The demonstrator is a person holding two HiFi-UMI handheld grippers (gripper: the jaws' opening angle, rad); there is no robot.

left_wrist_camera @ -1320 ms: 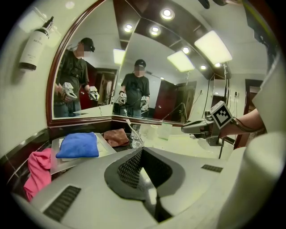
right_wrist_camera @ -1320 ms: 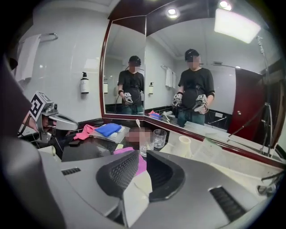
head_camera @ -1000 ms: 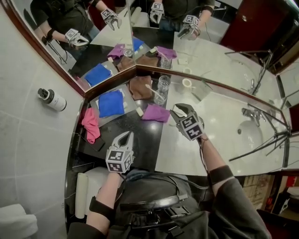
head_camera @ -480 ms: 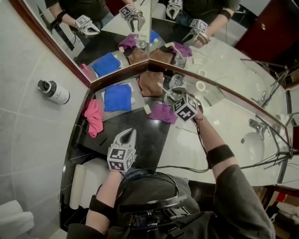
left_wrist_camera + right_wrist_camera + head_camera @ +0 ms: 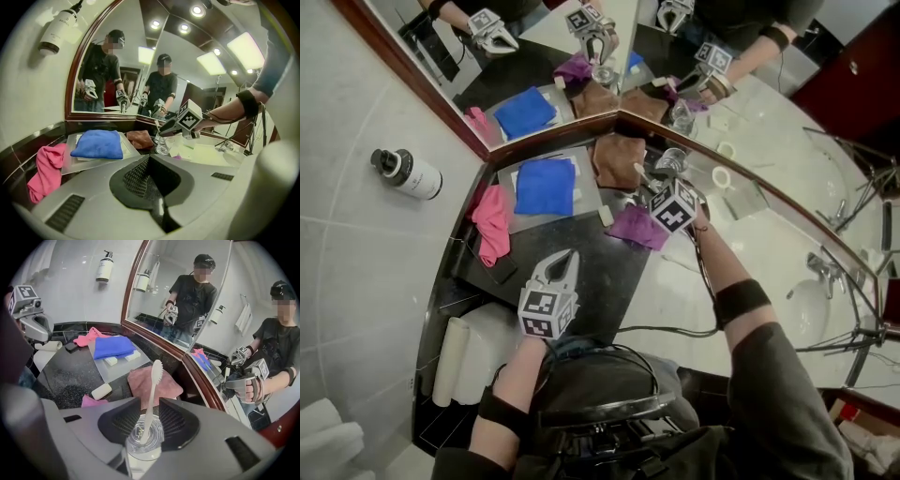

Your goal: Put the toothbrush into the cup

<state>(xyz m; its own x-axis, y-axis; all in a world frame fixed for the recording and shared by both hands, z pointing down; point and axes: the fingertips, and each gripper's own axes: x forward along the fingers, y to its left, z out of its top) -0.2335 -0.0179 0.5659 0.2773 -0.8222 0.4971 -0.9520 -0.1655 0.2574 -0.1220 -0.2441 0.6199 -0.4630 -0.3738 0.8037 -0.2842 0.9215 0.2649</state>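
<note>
A clear glass cup (image 5: pixel 143 437) stands on the dark counter by the mirror corner, with a white toothbrush (image 5: pixel 153 390) upright in it, bristles up. My right gripper (image 5: pixel 150 401) reaches down around the cup. Its jaws have just been closing, and both pads lie against the glass. From the head view the cup (image 5: pixel 671 161) and toothbrush (image 5: pixel 644 175) sit just beyond the right gripper (image 5: pixel 661 185). My left gripper (image 5: pixel 565 258) hangs shut and empty over the black counter, well short of the cup (image 5: pixel 162 148).
A brown cloth (image 5: pixel 614 159) lies behind the cup and a purple cloth (image 5: pixel 637 228) beside it. A blue cloth (image 5: pixel 546 185) rests on a grey tray (image 5: pixel 586 183), with a pink cloth (image 5: pixel 492 225) to its left and a soap bar (image 5: pixel 606 217) nearby. The mirror is close behind.
My right gripper has moved from over the pale counter towards the mirror corner and now sits around the cup. The left gripper has shifted only a little.
</note>
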